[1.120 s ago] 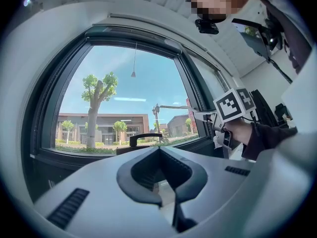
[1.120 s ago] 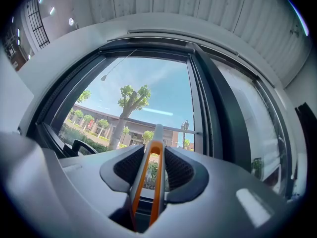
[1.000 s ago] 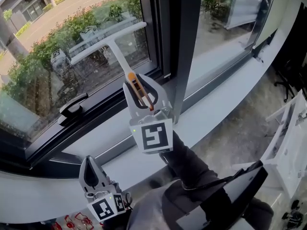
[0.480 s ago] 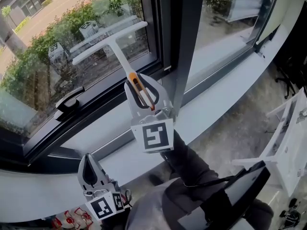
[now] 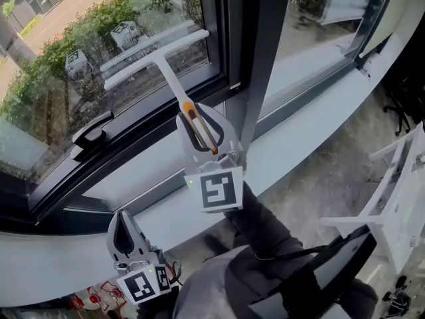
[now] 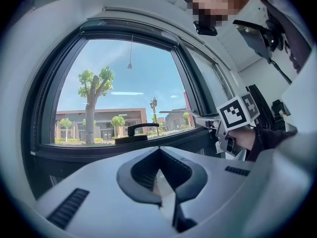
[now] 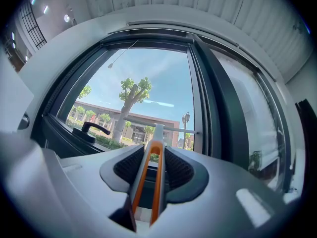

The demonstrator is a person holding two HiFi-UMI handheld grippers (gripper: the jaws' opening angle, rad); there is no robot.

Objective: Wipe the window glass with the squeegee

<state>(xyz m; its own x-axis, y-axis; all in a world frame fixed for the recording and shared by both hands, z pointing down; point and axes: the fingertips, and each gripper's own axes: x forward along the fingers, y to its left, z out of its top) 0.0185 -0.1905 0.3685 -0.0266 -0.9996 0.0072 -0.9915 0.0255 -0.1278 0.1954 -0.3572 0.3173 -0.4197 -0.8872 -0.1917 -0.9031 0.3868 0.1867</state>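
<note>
A squeegee with a white T-shaped blade (image 5: 156, 49) lies against the left window pane (image 5: 60, 92), its white and orange handle (image 5: 191, 119) running down into my right gripper (image 5: 196, 119). That gripper is shut on the handle. In the right gripper view the orange handle (image 7: 151, 175) sits between the jaws of the right gripper (image 7: 154, 150), and the blade (image 7: 159, 126) shows ahead against the glass (image 7: 148, 88). My left gripper (image 5: 122, 226) hangs low at the bottom left, below the sill, shut and empty. In its own view the left gripper (image 6: 158, 153) has its tips touching.
A black window handle (image 5: 93, 135) sits on the lower frame left of the squeegee. A thick dark mullion (image 5: 257, 52) stands right of the blade. The white sill (image 5: 305, 135) runs below both panes. A white rack (image 5: 398, 198) stands at the right.
The squeegee blade sits a little lower and further right on the pane, nearer the bottom frame. The right gripper moved with it. The left gripper has barely moved.
</note>
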